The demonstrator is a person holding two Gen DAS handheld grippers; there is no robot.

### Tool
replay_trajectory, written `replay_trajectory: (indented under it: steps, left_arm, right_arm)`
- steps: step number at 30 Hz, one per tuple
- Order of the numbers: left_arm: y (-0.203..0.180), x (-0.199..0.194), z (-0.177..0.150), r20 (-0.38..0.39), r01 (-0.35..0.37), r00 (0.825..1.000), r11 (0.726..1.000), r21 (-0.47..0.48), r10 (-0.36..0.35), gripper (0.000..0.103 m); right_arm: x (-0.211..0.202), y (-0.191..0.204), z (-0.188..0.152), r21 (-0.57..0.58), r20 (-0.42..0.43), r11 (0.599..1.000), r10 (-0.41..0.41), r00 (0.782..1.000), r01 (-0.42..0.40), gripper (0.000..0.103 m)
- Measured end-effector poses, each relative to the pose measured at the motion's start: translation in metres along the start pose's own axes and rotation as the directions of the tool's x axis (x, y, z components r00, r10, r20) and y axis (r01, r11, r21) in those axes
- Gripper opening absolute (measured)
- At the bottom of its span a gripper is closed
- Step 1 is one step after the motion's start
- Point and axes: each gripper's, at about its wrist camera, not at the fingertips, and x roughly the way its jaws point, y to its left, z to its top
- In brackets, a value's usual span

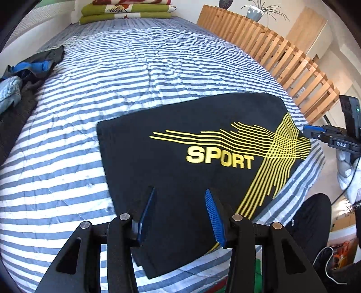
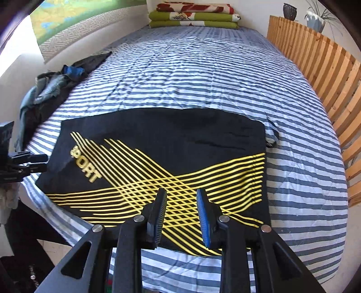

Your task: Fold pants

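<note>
Striped blue-and-white quilted bedspread covers the bed you work over, with a slatted wooden headboard-like rail along its right side and a folded green floral blanket stack at the far end. A heap of grey and blue clothes lies at the far left edge, against the wall. Your black pants with yellow lines and a "SPORT" print lie folded flat on the near part of the bedspread. Your left gripper hangs above them with fingers apart, gripping nothing. Your right gripper also hangs over the yellow lines, fingers narrowly apart and empty.
</note>
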Motion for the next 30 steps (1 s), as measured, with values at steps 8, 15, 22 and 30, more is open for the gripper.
replay_trajectory:
  steps: [8,15,22,30]
  left_arm:
    - [0.071,-0.01,0.028,-0.003,-0.036,0.999,0.98,-0.193,0.036,0.055]
    - [0.047,0.017,0.079,-0.064,-0.01,0.998,0.999,-0.053,0.007,0.055]
    - [0.004,0.059,0.132,-0.15,0.043,0.988,0.997,0.067,-0.033,0.055]
    - [-0.087,0.103,0.184,-0.242,0.237,0.953,0.943,0.232,-0.18,0.071]
  right_arm:
    - [0.016,0.046,0.017,-0.088,-0.043,0.995,0.052,0.998,-0.055,0.025]
    - [0.054,0.052,0.001,-0.047,-0.138,0.996,0.069,0.988,-0.076,0.025]
    - [0.054,0.041,-0.027,0.145,-0.121,0.988,0.069,0.99,-0.051,0.025]
    - [0.031,0.049,-0.079,0.46,-0.083,0.875,0.214,0.973,-0.153,0.027]
